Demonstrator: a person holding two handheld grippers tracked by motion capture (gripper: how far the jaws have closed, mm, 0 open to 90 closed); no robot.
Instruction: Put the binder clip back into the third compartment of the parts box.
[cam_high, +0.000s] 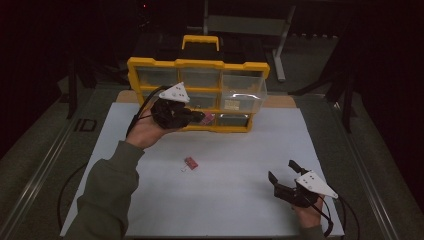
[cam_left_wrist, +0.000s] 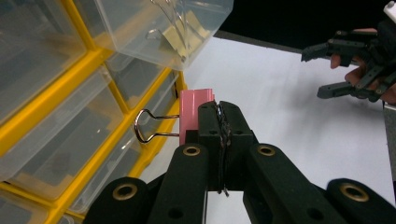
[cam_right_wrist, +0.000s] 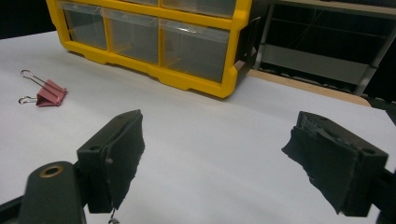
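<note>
Between left gripper (cam_left_wrist: 219, 114) jaws: pink binder clip (cam_left_wrist: 196, 114) pinched tight by one edge, held just under pulled-out clear drawer (cam_left_wrist: 163, 28) of yellow organizer (cam_high: 197, 65) | risk: thin grip, clip twists, knocks drawer lip, drops outside | right gripper (cam_right_wrist: 215, 158) jaws wide, empty, above tabletop (cam_high: 225, 200) | second binder clip (cam_high: 190, 163) lies on tabletop.

A second pink binder clip (cam_high: 190, 163) lies on the white tabletop (cam_high: 240, 150); metal stand legs (cam_high: 281, 47) rise behind.
</note>
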